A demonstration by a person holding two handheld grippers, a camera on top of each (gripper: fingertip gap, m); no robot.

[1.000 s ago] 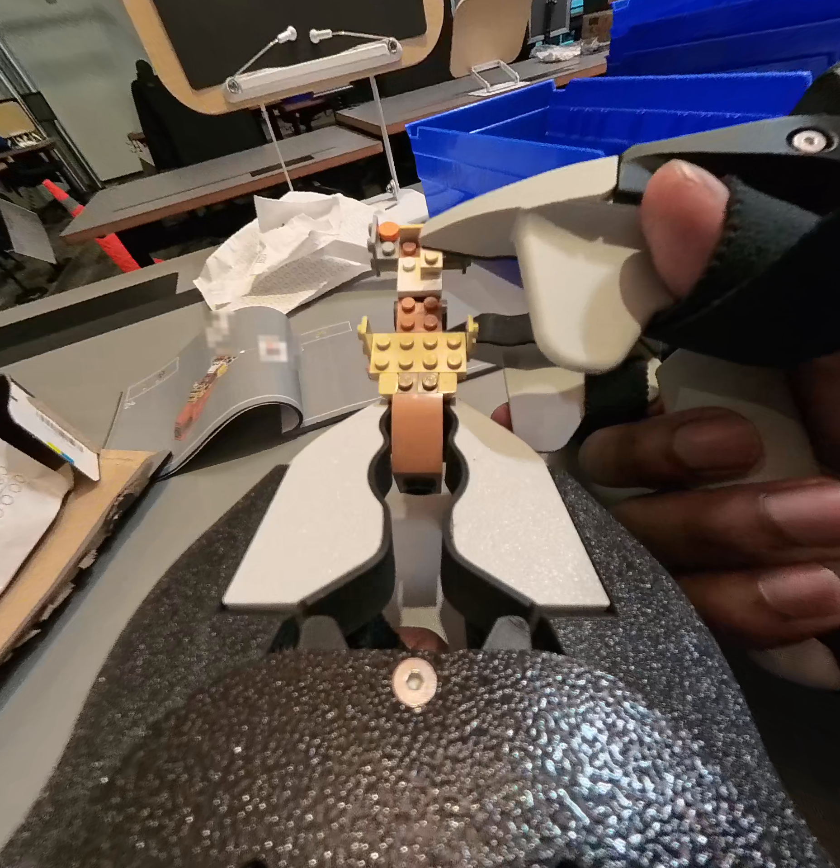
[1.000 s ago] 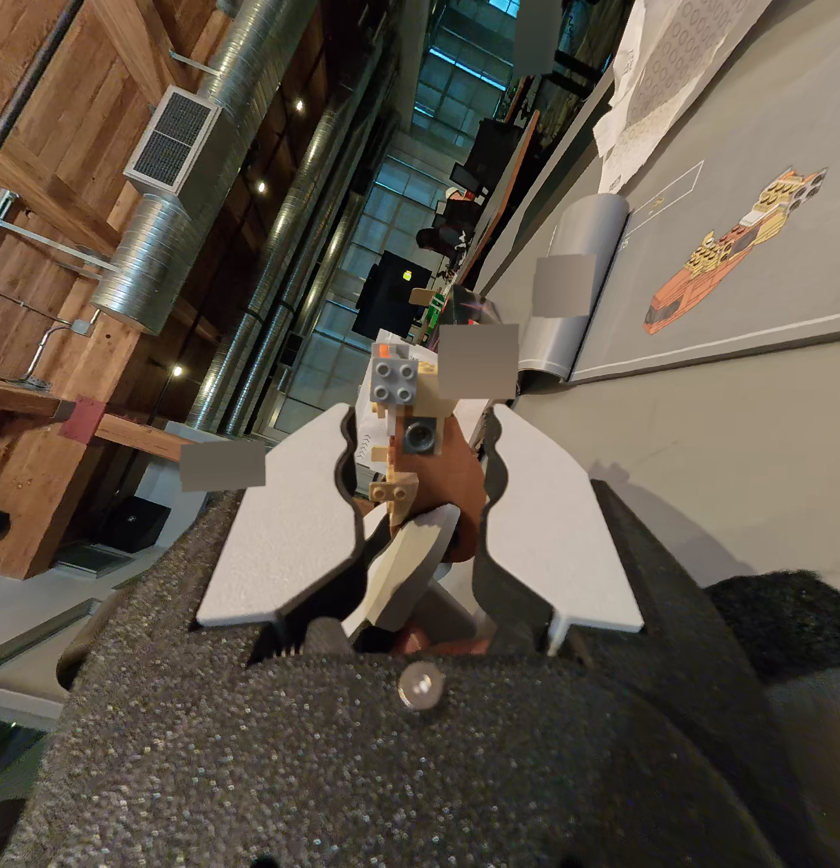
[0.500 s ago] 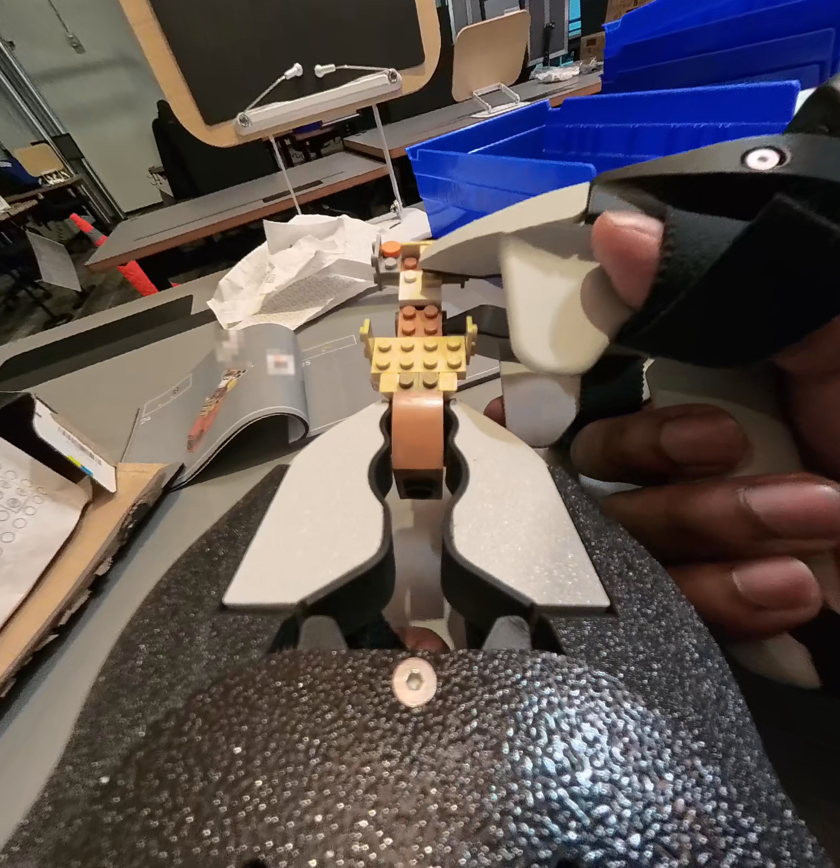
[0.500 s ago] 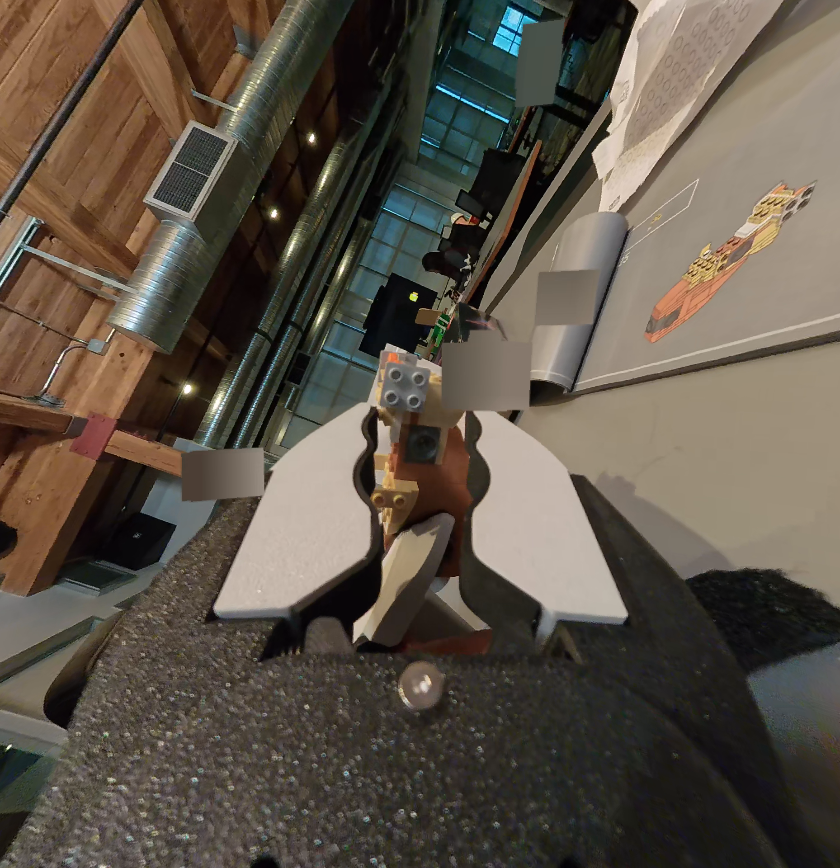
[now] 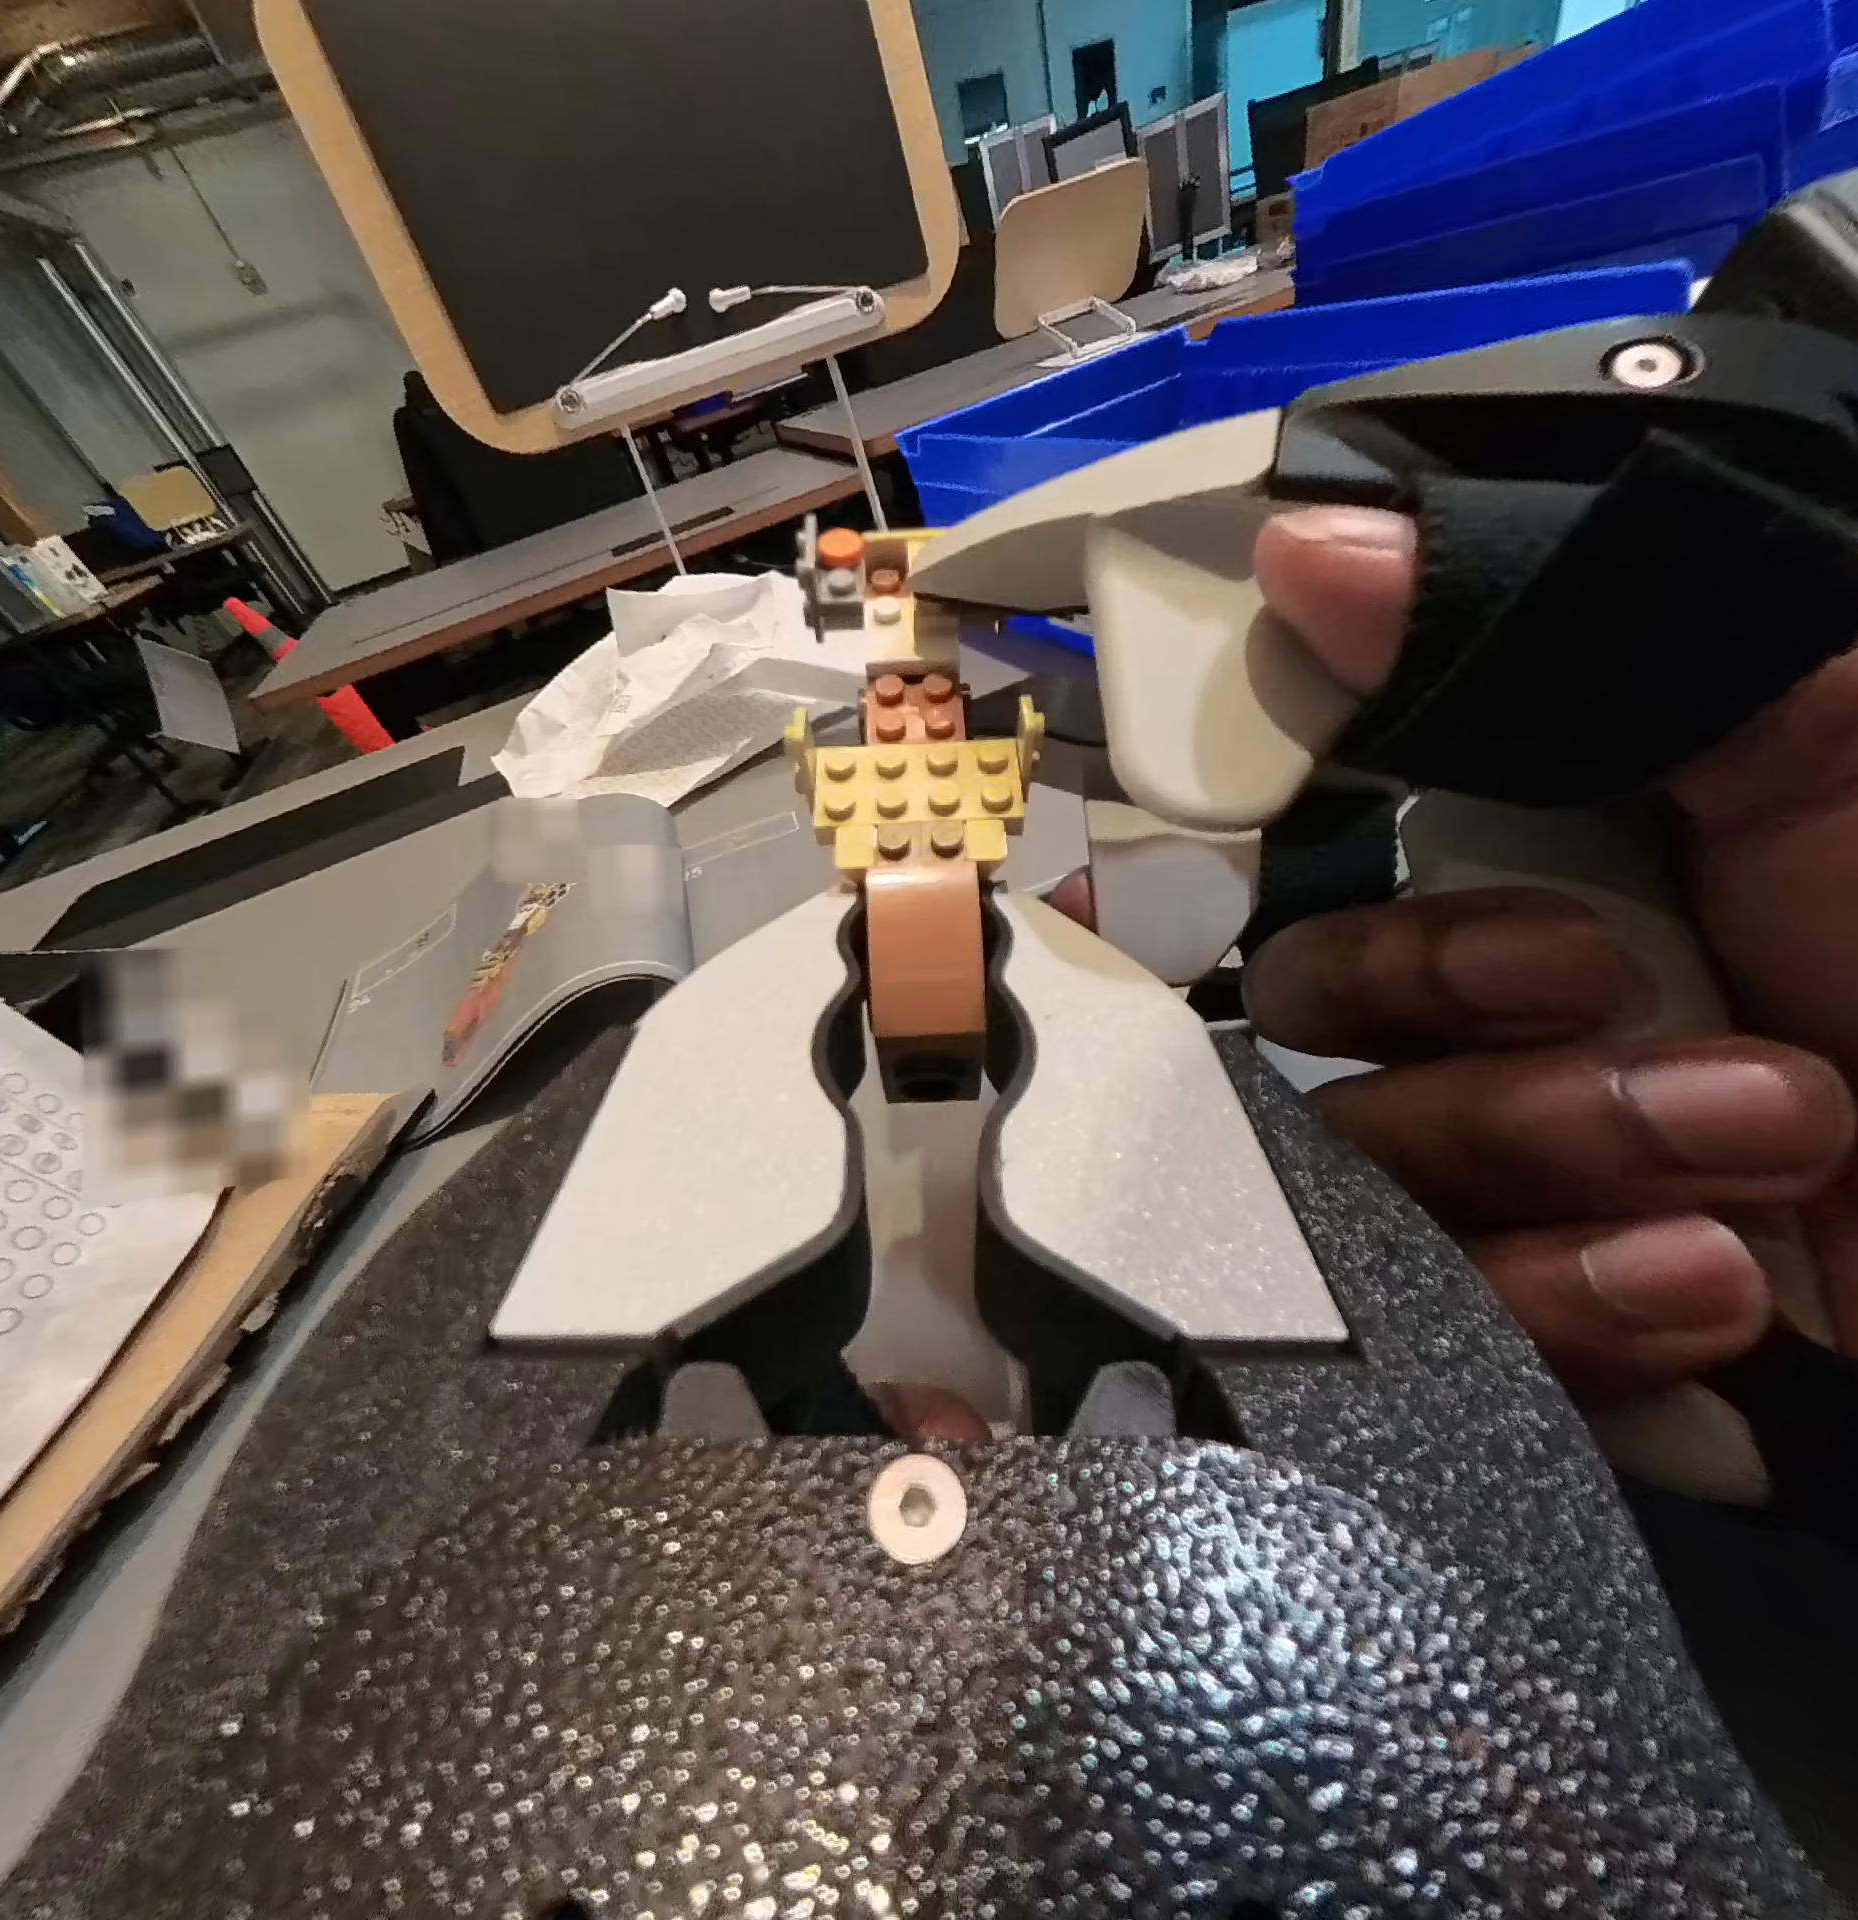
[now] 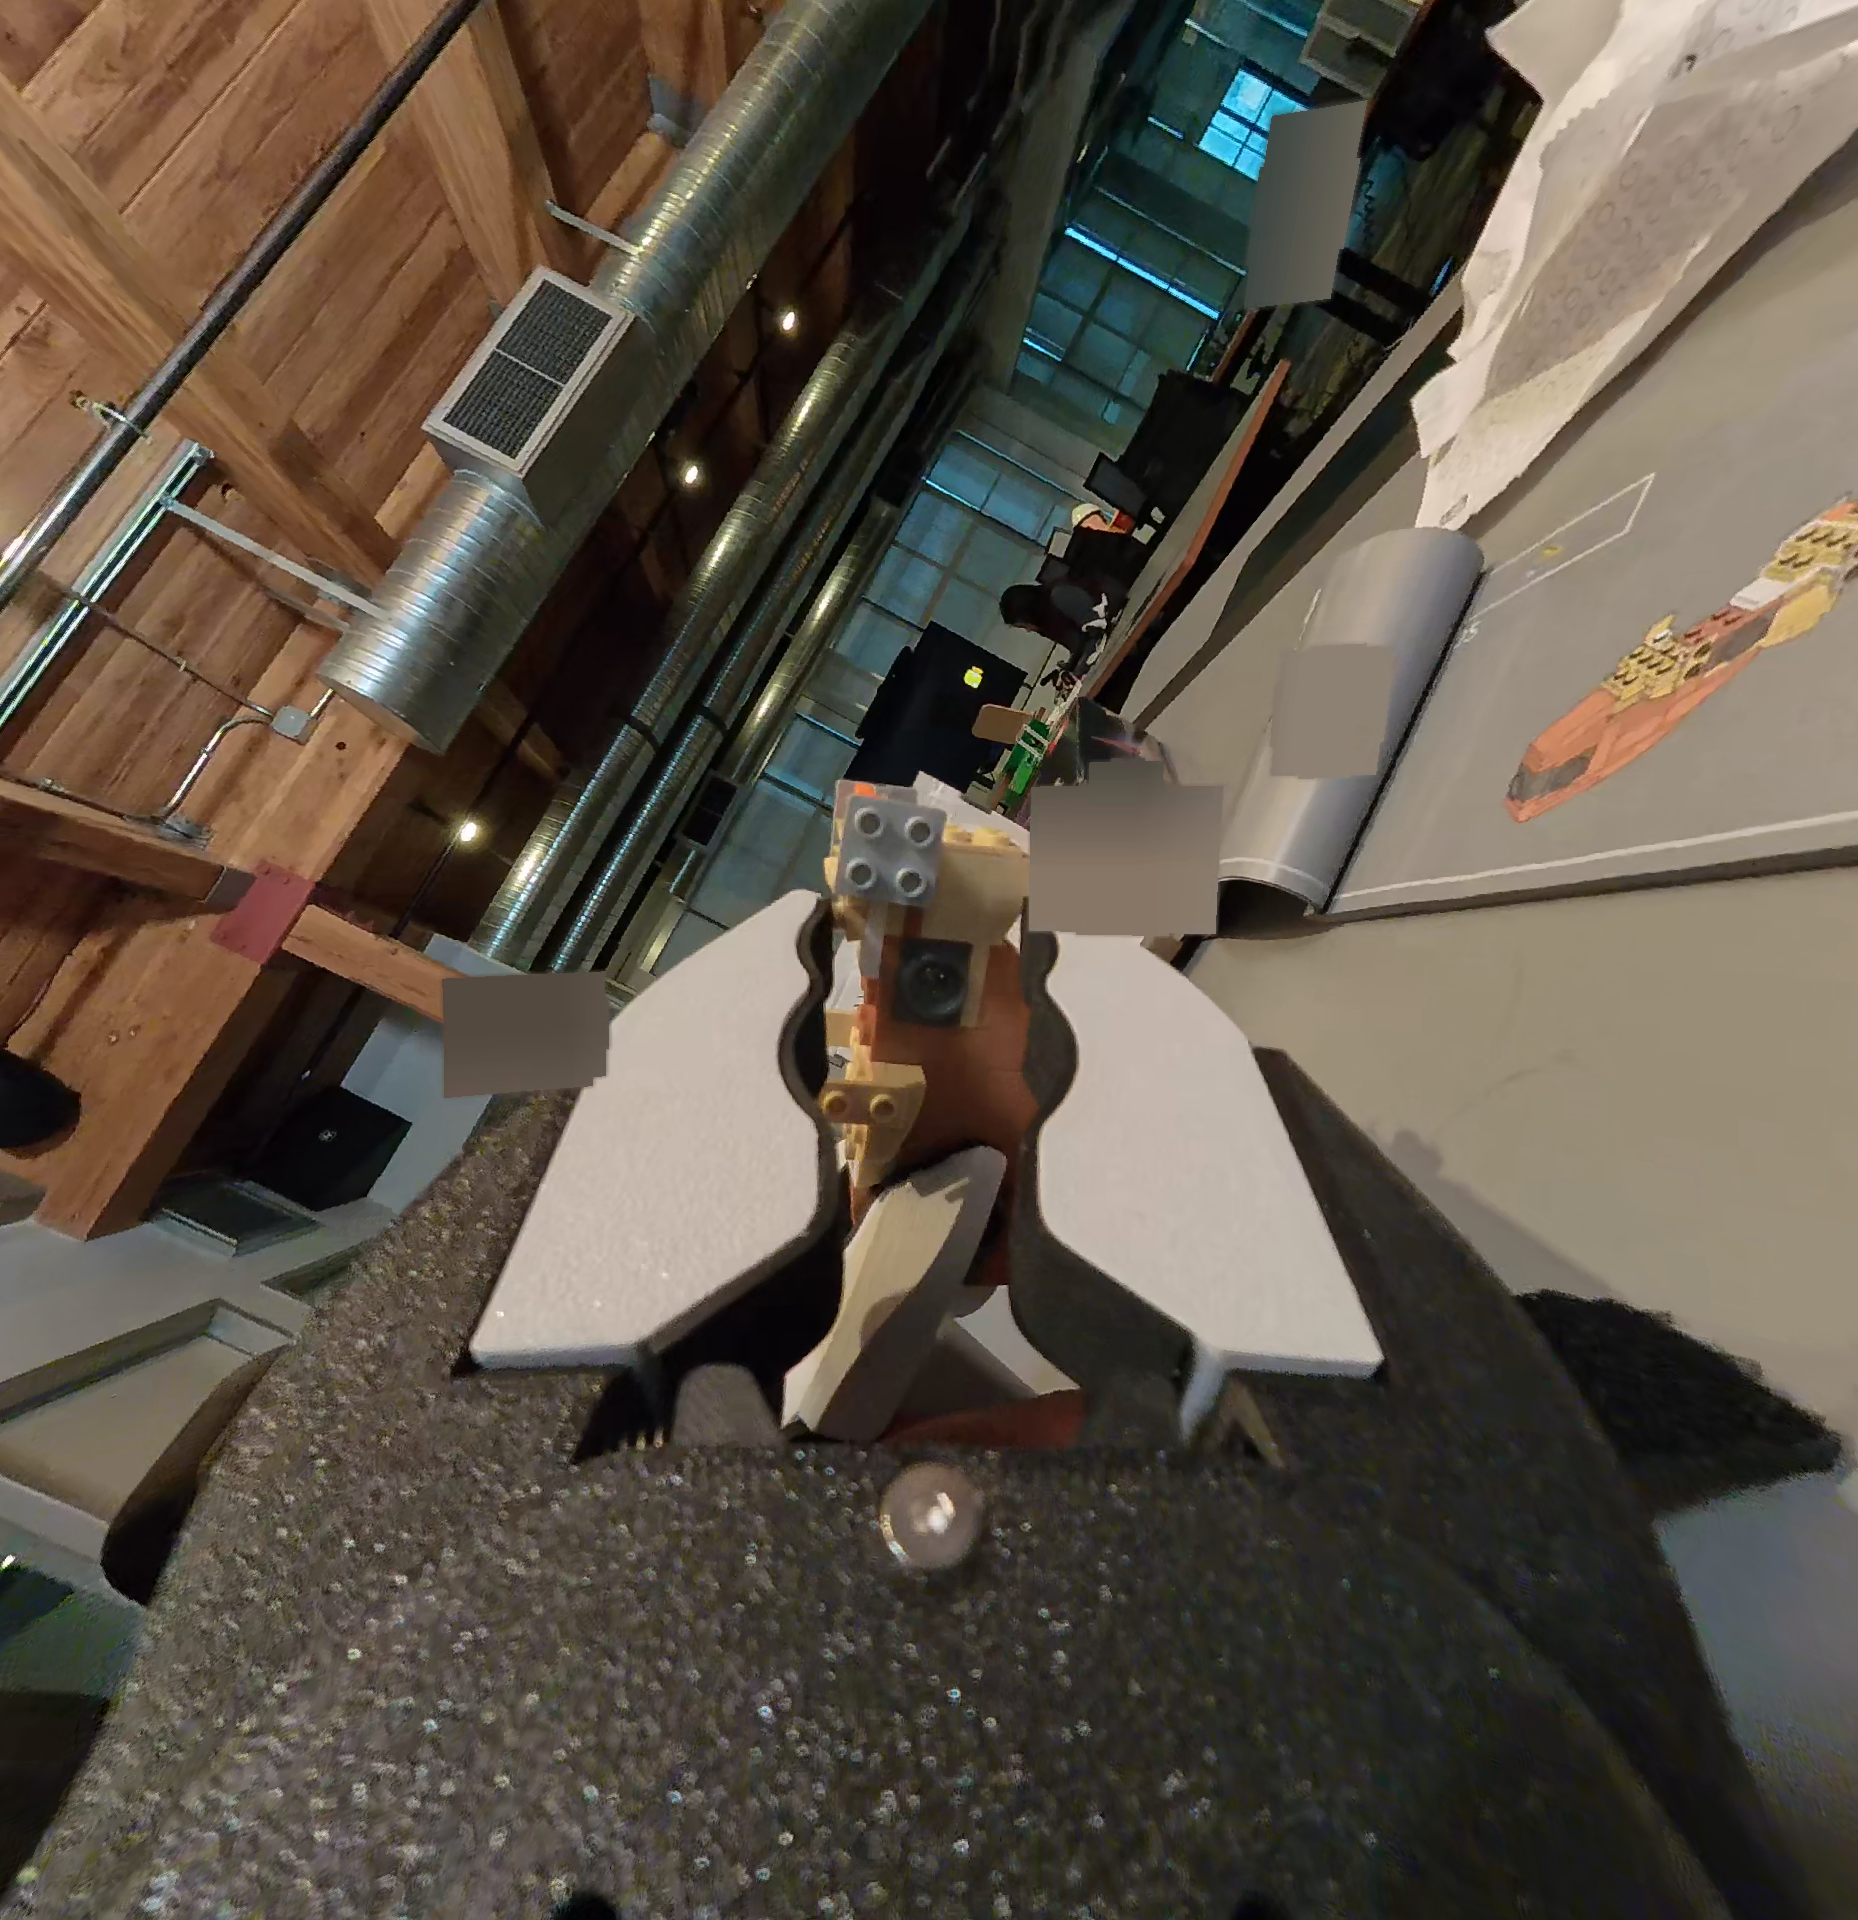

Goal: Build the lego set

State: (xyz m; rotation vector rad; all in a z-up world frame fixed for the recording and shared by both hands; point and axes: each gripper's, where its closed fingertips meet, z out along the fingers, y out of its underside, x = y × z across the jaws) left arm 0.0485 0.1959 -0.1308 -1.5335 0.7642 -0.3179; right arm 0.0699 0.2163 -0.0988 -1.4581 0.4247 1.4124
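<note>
Lego model (image 5: 920, 821) sits between left tool (image 5: 923, 971) and right tool (image 5: 935, 582).

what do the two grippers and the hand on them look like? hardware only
Both match: the left gripper and right gripper each have two flat light-grey fingers with wavy black inner edges, on a black pebbled body with one silver hex screw. The hand wraps a cream handle; a black strap crosses the thumb. No cables visible.
</note>
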